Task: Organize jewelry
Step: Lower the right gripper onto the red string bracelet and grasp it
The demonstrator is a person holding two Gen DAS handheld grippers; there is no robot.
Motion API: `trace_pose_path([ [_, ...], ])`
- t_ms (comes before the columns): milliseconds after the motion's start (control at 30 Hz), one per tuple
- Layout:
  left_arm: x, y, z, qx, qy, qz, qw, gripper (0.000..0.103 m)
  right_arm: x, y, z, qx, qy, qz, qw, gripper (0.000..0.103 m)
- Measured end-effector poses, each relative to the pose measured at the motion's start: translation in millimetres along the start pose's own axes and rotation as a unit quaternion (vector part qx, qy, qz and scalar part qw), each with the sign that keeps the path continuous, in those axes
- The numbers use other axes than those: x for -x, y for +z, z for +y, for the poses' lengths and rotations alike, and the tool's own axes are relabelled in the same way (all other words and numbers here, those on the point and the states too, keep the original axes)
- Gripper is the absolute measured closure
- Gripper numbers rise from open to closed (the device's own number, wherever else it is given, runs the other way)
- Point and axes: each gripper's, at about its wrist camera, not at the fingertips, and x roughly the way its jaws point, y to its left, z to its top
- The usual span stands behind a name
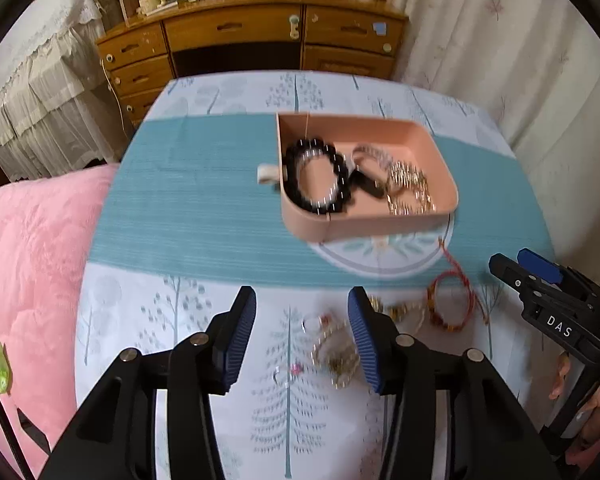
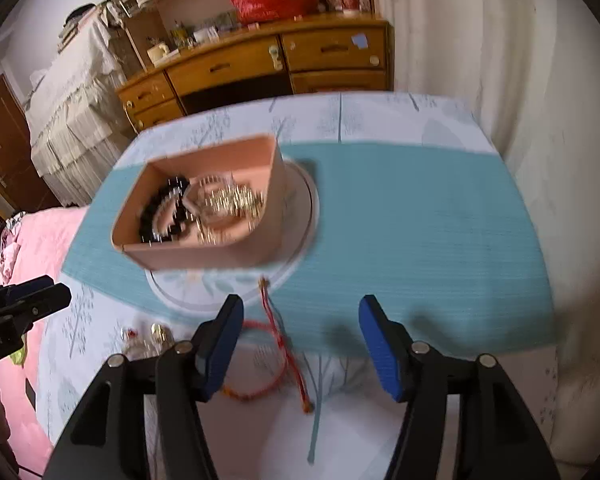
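Observation:
A pink tray (image 1: pixel 424 136) (image 2: pixel 220 254) sits mid-table and holds a black bead bracelet (image 1: pixel 318 176) (image 2: pixel 156 210) and gold chains (image 1: pixel 410 188) (image 2: pixel 230 202). My left gripper (image 1: pixel 302 308) is open and empty above a loose gold chain pile (image 1: pixel 336 350). A red cord bracelet (image 1: pixel 454 300) (image 2: pixel 278 364) lies on the cloth to the right of that pile. My right gripper (image 2: pixel 300 318) is open and empty, hovering over the red cord bracelet. The right gripper also shows in the left wrist view (image 1: pixel 516 264).
The table carries a tree-print cloth with a teal band (image 1: pixel 188 208) (image 2: pixel 420 240). A pink quilt (image 1: pixel 28 264) lies left. A wooden dresser (image 1: pixel 256 36) stands beyond the table and curtains (image 2: pixel 500 60) hang right. More small gold pieces (image 2: pixel 156 334) lie near the left gripper.

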Motion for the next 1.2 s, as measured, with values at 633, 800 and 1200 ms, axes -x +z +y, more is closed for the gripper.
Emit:
trace_pose_path([
  [633, -26.2, -55.1, -29.1, -0.056, -0.011, 0.033, 0.9978, 0.053, -8.8, -63.2, 32.2, 0.070, 0.016, 0.061, 0.996, 0.030],
  [800, -31.6, -56.9, -35.0, -0.072, -0.011, 0.028, 0.9969, 0.059, -14.2, -62.1, 34.7, 0.095, 0.010, 0.049, 0.994, 0.030],
  [1200, -43.3, -55.1, -36.5, -0.079, -0.007, 0.031, 0.9964, 0.075, -31.5, -49.9, 37.9, 0.134, 0.008, 0.020, 0.991, 0.030],
])
